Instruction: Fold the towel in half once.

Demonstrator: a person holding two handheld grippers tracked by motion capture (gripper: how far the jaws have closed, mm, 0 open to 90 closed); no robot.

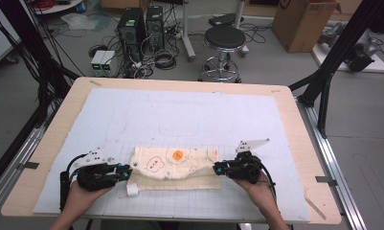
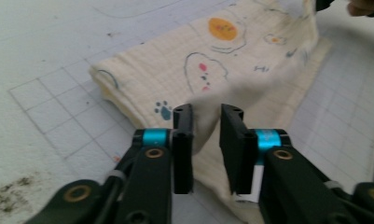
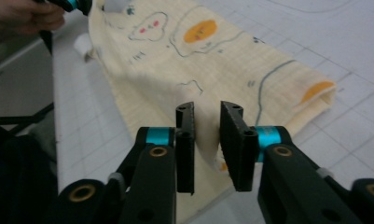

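We're mid-fold on the printed muslin cloth point(image 1: 176, 168), lower centre of table. Left gripper point(image 2: 206, 140) and right gripper point(image 3: 207, 140) both parted – cloth edges between jaws, unpinched. Next: pull back w/o snagging.

No legible text in any view.
Cloth point(image 1: 177, 163) carried printed drawings only; small marks beside them were too blurred to read.
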